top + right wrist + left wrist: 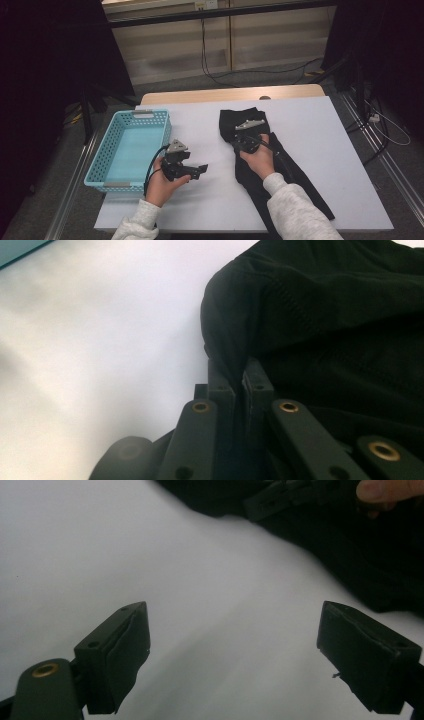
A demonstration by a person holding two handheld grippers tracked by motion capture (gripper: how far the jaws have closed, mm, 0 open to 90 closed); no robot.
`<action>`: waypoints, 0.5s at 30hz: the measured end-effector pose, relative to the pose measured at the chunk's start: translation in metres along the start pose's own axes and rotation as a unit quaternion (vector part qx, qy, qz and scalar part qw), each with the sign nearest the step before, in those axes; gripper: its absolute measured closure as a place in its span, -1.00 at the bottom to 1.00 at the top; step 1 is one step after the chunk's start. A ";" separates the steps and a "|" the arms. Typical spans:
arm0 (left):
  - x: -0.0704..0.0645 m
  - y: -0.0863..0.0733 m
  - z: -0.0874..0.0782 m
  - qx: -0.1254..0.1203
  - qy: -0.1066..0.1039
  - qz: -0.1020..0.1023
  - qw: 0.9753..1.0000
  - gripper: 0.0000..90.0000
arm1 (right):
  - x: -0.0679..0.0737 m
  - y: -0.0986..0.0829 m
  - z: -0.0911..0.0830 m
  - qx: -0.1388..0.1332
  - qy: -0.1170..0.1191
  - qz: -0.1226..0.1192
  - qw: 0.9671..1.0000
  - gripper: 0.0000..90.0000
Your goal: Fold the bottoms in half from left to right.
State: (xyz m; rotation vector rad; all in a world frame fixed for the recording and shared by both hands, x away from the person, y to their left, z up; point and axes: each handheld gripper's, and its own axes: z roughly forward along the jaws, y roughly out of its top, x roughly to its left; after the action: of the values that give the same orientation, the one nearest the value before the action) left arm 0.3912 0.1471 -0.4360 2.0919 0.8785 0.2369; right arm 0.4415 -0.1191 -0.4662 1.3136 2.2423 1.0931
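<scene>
White table [320, 165]: right gripper [239, 377] pinching black garment [330, 315]; left gripper [235, 655] agape.

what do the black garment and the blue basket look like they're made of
Black garment: soft matte fabric, probably a knit; it folds and creases, and the right gripper view shows fine ribbing. Blue basket: likely rigid moulded plastic, with smooth, evenly perforated walls.

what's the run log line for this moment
left gripper: open, over bare table | right gripper: shut on black garment edge | blue basket: at table's left, nothing visible inside
</scene>
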 end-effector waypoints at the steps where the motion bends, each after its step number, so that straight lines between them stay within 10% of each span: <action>1: 0.000 0.000 0.000 -0.001 0.000 -0.002 1.000 -0.70 | 0.005 0.001 0.001 0.001 0.005 -0.005 1.000 0.91; 15: 0.010 0.005 -0.016 -0.020 0.017 -0.018 0.999 -0.72 | 0.069 0.000 0.009 0.011 0.096 -0.069 0.993 0.90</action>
State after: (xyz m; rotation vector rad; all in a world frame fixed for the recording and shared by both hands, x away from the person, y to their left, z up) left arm 0.3938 0.1618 -0.4235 2.0377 0.9244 0.2694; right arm 0.4112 -0.0569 -0.4653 1.0835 2.4490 1.1906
